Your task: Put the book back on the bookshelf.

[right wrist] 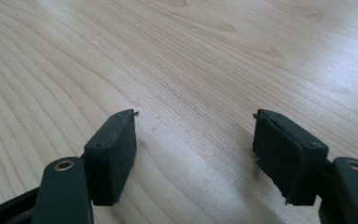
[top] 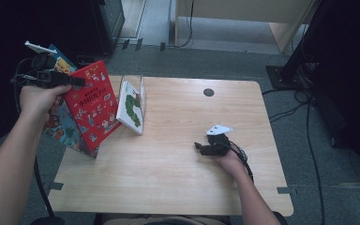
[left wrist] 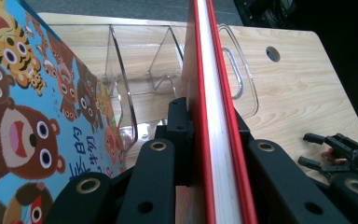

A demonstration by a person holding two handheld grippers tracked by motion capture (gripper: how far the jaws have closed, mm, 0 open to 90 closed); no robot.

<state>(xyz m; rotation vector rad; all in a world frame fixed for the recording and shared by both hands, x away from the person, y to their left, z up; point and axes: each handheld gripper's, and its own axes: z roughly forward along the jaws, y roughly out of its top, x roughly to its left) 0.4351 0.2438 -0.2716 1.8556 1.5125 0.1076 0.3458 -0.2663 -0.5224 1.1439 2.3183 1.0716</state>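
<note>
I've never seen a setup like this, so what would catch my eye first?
Probably the red book, held up at the table's left edge by the left gripper, whose black jaws clamp it. Behind it is a blue animal picture book, and a clear plastic rack holds a white book. The right gripper rests open on bare wood.

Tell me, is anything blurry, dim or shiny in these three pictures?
High view: dim, with dark corners around the table. Left gripper view: the red book is soft up close, and the clear rack glints. Right gripper view: light sheens off the wood at the upper right.
</note>
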